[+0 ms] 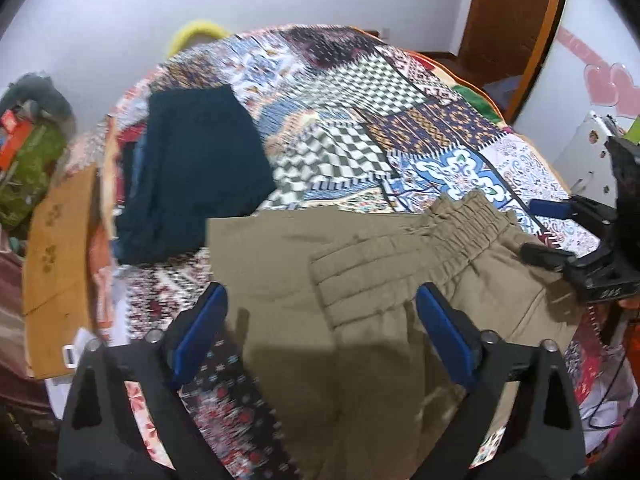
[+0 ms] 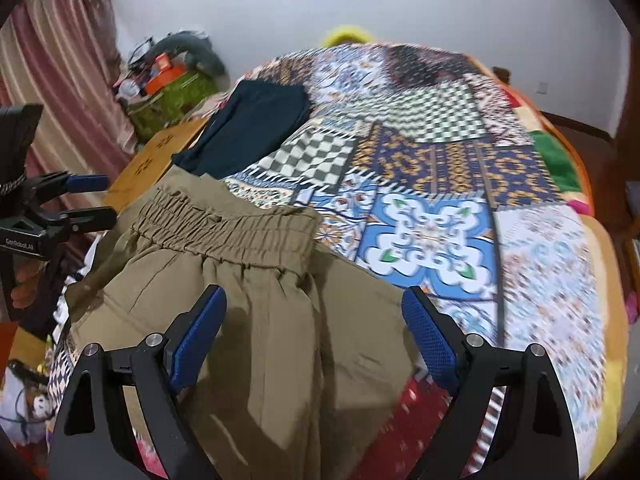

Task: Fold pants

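Both sets of jaws are spread wide with nothing between them, so we're holding zero fabric right now. Our left gripper [image 1: 320, 336] hovers over the leg part of the khaki-olive cotton pants with the ruffled elastic waistband [image 1: 360, 288], and our right gripper [image 2: 316, 332] hangs above the hip section just below that waistband. The pants lie partly folded on the colourful patchwork quilt [image 2: 432, 232] covering the bed, with a dark navy folded garment [image 1: 192, 168] just beyond them, near the far corner.

Our worry from here: the fabric is loose and already layered, so a pinch could catch only the top layer and drag the fold crooked. Pulling unevenly with the two grippers could also bunch the waistband, or shove the pants into that navy piece.
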The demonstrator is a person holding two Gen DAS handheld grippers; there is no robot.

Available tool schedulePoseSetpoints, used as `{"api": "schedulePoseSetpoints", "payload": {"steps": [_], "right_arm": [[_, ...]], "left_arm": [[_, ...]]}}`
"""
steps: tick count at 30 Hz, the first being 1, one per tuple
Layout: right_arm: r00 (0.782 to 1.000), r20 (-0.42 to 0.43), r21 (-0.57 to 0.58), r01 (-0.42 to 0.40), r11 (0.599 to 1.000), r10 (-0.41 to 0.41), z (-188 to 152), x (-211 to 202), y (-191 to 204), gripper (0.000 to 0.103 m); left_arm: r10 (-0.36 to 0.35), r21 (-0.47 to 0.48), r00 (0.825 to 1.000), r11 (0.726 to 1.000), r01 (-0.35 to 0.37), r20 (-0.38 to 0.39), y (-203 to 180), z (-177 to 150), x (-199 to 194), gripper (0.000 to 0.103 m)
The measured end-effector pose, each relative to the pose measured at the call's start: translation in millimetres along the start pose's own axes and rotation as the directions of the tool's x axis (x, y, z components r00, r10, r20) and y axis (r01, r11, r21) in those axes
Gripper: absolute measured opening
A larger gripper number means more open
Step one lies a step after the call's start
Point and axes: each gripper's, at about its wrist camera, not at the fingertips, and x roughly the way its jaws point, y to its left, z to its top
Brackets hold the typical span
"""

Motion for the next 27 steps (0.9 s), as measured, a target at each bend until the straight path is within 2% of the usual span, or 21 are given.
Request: {"api": "schedulePoseSetpoints", "payload": {"steps": [3, 6, 8, 11, 13, 14, 16, 17, 19, 21, 24, 27], "right_arm": [[0.998, -0.047, -0.023, -0.043, 0.999, 0.042, 5.4, 15.0, 0.8, 0.074], [0.989, -0.107, -0.011, -0.105, 0.994, 0.103, 10.4, 27.4, -3.8, 0.063], [0.982, -0.137, -0.002, -0.132, 0.991, 0.13, 11.4, 31.6, -7.1, 0.062], [0.965, -0.19, 0.032, -0.179, 0.983, 0.182, 7.8, 40.6, -12.2, 0.06], [0.952, -0.203, 0.076, -0.22, 0.972, 0.231, 4.7, 44.7, -17.2, 0.054], [0.946, -0.206, 0.093, -0.236, 0.967, 0.251, 4.1, 45.9, -19.2, 0.052], [0.934, -0.207, 0.116, -0.271, 0.956, 0.29, 3.6, 46.2, -20.7, 0.04], [0.93, -0.209, 0.122, -0.282, 0.952, 0.302, 3.0, 46.1, -19.5, 0.038], [0.929, -0.208, 0.115, -0.288, 0.951, 0.306, 2.9, 46.1, -16.2, 0.032], [0.934, -0.201, 0.102, -0.28, 0.955, 0.295, 3.5, 44.9, -13.0, 0.027], [0.946, -0.176, 0.071, -0.263, 0.962, 0.271, 4.2, 37.8, -6.1, 0.017], [0.966, -0.135, 0.007, -0.219, 0.976, 0.218, 4.3, 27.6, 6.4, 0.014]], "left_arm": [[-0.041, 0.0, 0.998, 0.999, 0.041, -0.055, -3.9, 2.0, 17.5, 0.075], [-0.097, -0.027, 0.991, 0.995, 0.095, -0.088, -1.9, 0.1, 29.0, 0.074], [-0.131, -0.063, 0.986, 0.99, 0.125, -0.104, 2.5, -2.3, 35.0, 0.074], [-0.21, -0.137, 0.969, 0.972, 0.193, -0.128, 11.0, -7.3, 43.7, 0.074], [-0.256, -0.178, 0.958, 0.956, 0.232, -0.128, 15.8, -10.3, 48.3, 0.073], [-0.265, -0.183, 0.956, 0.953, 0.24, -0.125, 15.7, -10.6, 48.6, 0.07], [-0.327, -0.194, 0.937, 0.934, 0.301, -0.122, 12.7, -11.8, 48.8, 0.054], [-0.335, -0.197, 0.934, 0.931, 0.308, -0.124, 11.2, -11.7, 48.3, 0.053], [-0.307, -0.168, 0.944, 0.944, 0.285, -0.118, 4.2, -11.4, 45.2, 0.05], [-0.283, -0.147, 0.952, 0.953, 0.266, -0.112, 0.2, -10.7, 39.9, 0.042], [-0.25, -0.089, 0.965, 0.966, 0.243, -0.078, -7.1, -7.4, 24.1, 0.032], [-0.198, -0.003, 0.98, 0.98, 0.198, -0.027, -22.1, -2.7, 2.2, 0.03]]}}
